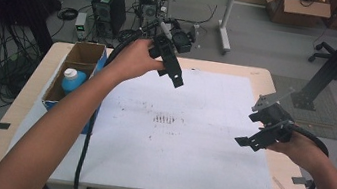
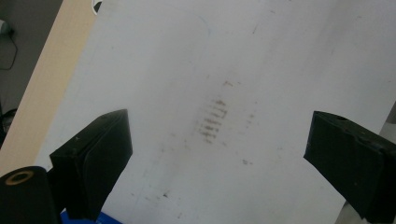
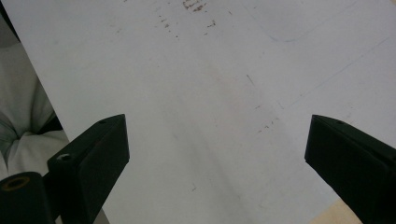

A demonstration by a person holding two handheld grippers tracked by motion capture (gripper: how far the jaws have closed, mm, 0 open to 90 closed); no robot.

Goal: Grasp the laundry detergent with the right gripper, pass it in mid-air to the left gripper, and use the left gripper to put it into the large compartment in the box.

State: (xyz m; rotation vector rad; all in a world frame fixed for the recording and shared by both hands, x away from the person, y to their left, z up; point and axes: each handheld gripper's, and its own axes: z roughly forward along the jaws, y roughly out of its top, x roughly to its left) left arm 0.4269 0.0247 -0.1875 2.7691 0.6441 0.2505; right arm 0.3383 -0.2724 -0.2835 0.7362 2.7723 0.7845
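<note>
Wooden table (image 1: pixel 18 102) under white sheet (image 1: pixel 189 143), cardboard box (image 1: pixel 72 67).

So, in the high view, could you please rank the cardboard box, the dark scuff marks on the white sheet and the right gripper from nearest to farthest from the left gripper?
Measured from the left gripper:
1. Dark scuff marks, mid-sheet, just toward the person.
2. Cardboard box, at the table's left edge, holding a blue bottle.
3. Right gripper, near the table's right edge.

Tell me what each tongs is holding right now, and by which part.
Nothing. The left tongs and the right tongs both have their jaws wide apart over the white sheet, with nothing between them.
</note>
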